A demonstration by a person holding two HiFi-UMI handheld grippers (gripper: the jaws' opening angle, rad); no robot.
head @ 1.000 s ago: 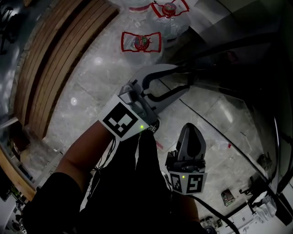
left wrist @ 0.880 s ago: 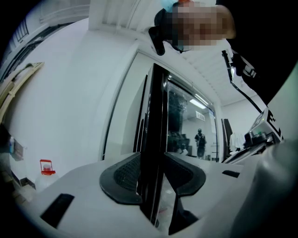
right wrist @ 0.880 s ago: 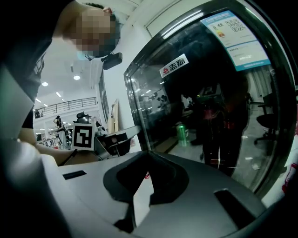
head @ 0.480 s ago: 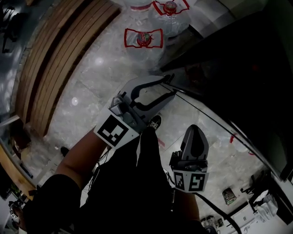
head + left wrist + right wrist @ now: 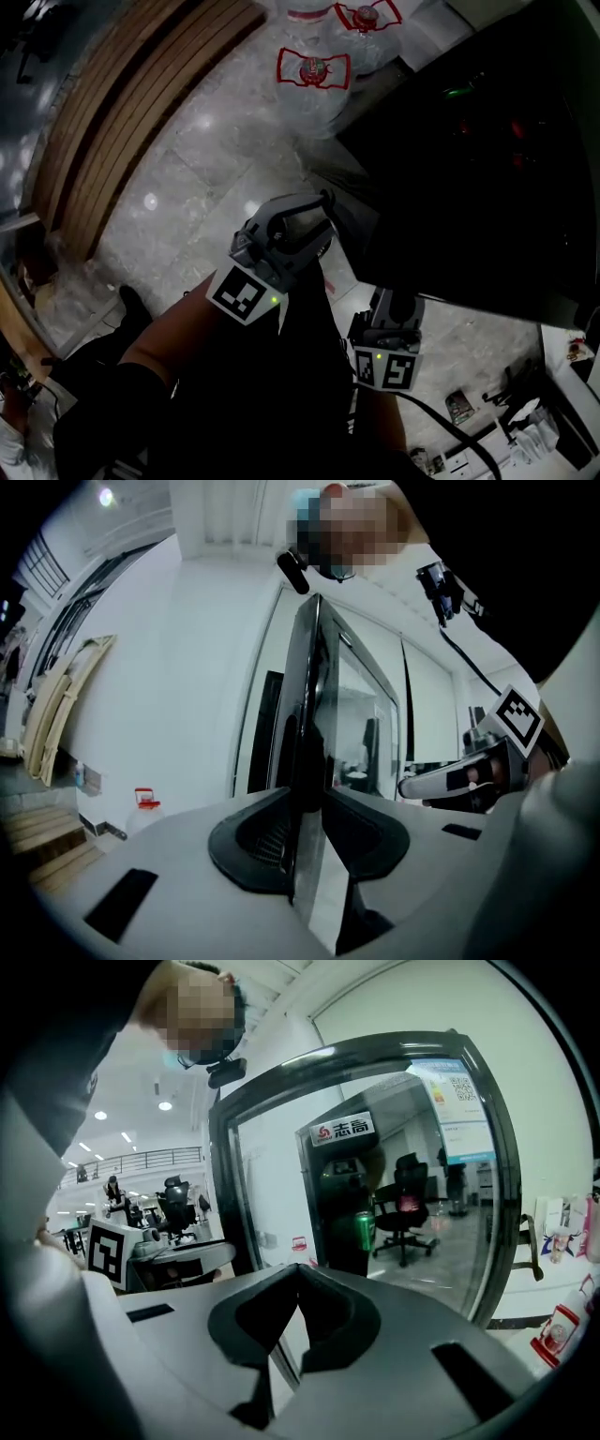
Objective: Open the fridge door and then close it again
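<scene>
Fridge door (image 5: 469, 187) swung; left gripper (image 5: 319, 217) jaws closing on its edge.

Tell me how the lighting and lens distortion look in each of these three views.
Head view: dim overall, the fridge almost black, bright lamp glints on the floor tiles. Left gripper view: strong fisheye bending and dark corners, the fridge door edge-on and glossy. Right gripper view: an office chair shows in the door's glass; its frame bows.
</scene>
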